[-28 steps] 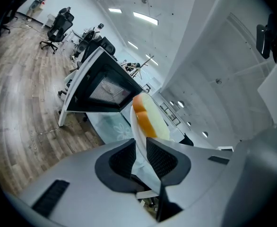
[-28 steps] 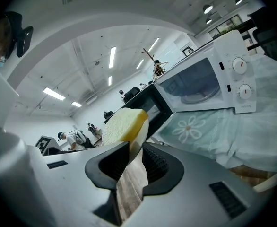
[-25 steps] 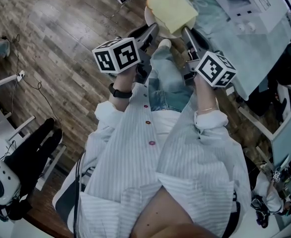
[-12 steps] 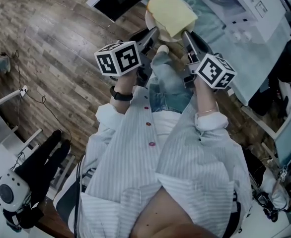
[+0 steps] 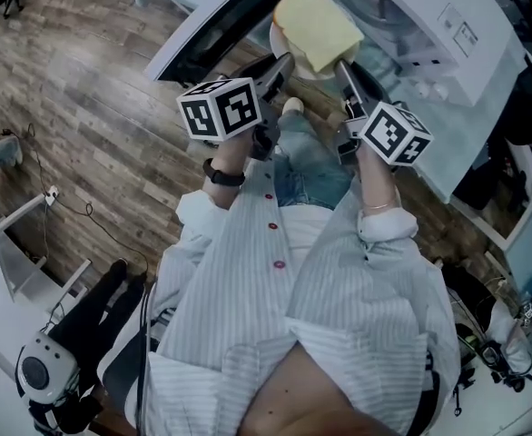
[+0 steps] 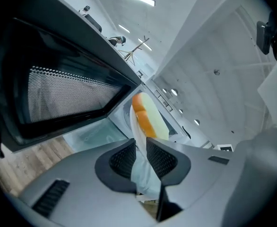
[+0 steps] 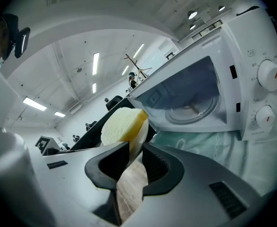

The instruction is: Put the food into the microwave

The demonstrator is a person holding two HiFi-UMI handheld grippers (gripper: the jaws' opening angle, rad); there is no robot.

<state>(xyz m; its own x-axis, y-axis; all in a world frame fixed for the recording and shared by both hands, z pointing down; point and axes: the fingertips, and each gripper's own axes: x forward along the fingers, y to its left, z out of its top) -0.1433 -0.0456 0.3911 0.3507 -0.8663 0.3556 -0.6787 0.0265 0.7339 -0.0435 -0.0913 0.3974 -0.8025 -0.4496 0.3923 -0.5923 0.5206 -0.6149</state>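
A thick slice of yellow bread [image 5: 316,27] lies on a small white plate [image 5: 279,42], carried between both grippers. My left gripper [image 5: 282,64] is shut on the plate's left rim [image 6: 139,141], with the bread [image 6: 147,117] just beyond the jaws. My right gripper [image 5: 342,65] is shut on the right rim [image 7: 139,143], the bread [image 7: 122,124] standing above it. The white microwave [image 5: 448,34] stands right in front, its door [image 5: 213,34] swung open to the left. Its cavity with the turntable [image 7: 194,109] shows in the right gripper view.
The microwave sits on a table under a pale green cloth [image 5: 470,139]. Two knobs [image 7: 269,74] are on its right panel. The dark door window [image 6: 58,89] fills the left of the left gripper view. A wooden floor [image 5: 93,107], a white frame [image 5: 21,243] and cables lie left.
Both grippers have carried the plate and bread forward toward the microwave. The open door and the cavity have come further into the head view.
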